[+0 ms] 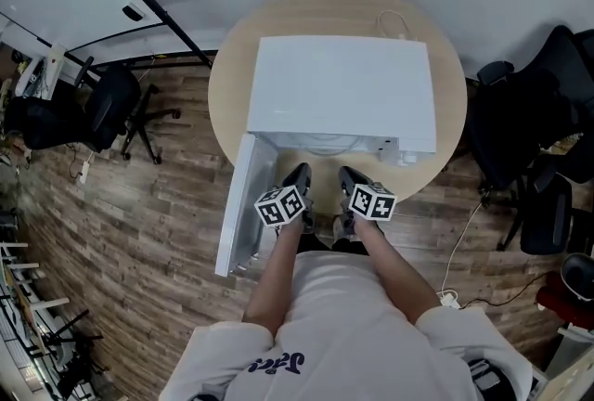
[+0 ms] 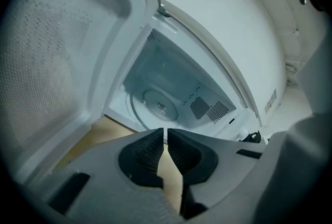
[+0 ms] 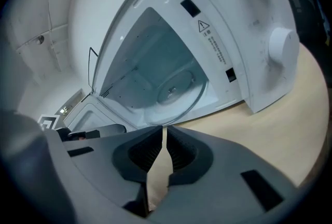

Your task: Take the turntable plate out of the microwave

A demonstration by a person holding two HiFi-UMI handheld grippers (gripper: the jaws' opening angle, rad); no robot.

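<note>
A white microwave [image 1: 343, 93] stands on a round wooden table [image 1: 445, 153] with its door [image 1: 243, 204] swung open to the left. The clear glass turntable plate [image 2: 158, 105] [image 3: 176, 88] lies flat on the floor of the oven cavity. My left gripper [image 1: 299, 174] [image 2: 166, 132] and right gripper [image 1: 347, 176] [image 3: 164, 132] hover side by side just in front of the cavity opening, both aimed at the plate. Each gripper is shut with nothing between its jaws. Neither touches the plate.
The open door stands close to the left gripper's left side. The microwave's control panel with a round knob [image 3: 282, 46] is to the right of the cavity. Black office chairs [image 1: 111, 107] [image 1: 538, 111] stand on the wood floor on both sides of the table.
</note>
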